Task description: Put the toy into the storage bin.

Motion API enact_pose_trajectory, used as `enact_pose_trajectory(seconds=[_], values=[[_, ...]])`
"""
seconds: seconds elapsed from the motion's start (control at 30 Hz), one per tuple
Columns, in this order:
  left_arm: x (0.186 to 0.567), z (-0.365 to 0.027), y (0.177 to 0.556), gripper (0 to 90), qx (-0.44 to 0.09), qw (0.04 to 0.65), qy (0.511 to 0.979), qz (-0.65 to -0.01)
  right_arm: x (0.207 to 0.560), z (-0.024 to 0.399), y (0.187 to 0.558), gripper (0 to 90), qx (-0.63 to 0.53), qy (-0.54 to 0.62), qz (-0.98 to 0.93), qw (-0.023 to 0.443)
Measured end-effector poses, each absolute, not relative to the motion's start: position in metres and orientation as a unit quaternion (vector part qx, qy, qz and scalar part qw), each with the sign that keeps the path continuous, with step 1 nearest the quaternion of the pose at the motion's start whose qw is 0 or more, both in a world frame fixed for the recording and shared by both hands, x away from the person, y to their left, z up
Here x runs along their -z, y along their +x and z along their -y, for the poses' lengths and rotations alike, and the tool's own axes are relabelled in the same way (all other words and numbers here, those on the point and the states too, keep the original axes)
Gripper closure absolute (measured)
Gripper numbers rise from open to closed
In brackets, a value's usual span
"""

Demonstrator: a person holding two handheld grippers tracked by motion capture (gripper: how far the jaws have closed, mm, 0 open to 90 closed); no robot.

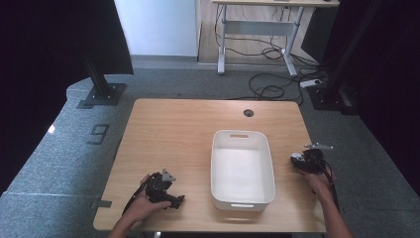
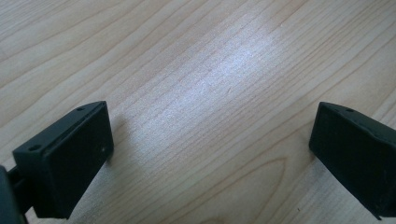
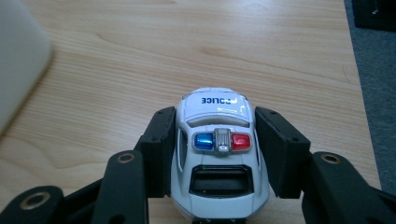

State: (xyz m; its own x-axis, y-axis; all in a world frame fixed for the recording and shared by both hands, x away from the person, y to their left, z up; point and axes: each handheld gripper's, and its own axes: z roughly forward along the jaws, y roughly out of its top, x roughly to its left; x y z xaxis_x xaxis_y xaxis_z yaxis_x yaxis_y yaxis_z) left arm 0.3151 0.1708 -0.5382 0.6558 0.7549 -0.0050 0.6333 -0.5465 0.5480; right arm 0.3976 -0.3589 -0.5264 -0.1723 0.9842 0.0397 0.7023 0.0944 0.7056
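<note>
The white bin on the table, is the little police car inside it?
No, the police car sits on the wooden table between the right gripper's jaws, beside the bin.

toy police car (image 3: 218, 158): 1 | white bin (image 1: 242, 168): 1 | grippers: 2 — left gripper (image 1: 174, 201), right gripper (image 1: 297, 159)

- A light wooden surface (image 1: 173, 134) with rounded corners and a round cable hole (image 1: 248, 113) near its far edge.
- A white rectangular plastic bin (image 1: 242, 204) with handle slots, standing right of centre.
- Grey carpeted floor (image 1: 198, 82), with black cables (image 1: 270, 89) beyond.
- A white-legged desk (image 1: 257, 27) behind.
</note>
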Motion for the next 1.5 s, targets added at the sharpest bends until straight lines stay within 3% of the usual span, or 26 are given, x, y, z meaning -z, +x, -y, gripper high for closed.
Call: enact_pose_trajectory(seconds=[0.27,1.0,1.5], values=[[0.538,-0.17,0.315,0.0,-0.116,0.26,0.872,-0.398,0.512,0.358,0.388,50.3,-0.329,0.603,-0.692,0.222],[0.538,-0.169,0.316,0.0,-0.115,0.26,0.873,-0.396,0.517,0.352,0.388,50.3,-0.316,0.59,-0.713,0.209],[0.538,-0.169,0.316,0.0,-0.115,0.26,0.873,-0.395,0.489,0.337,0.377,50.3,-0.361,0.573,-0.706,0.209]])
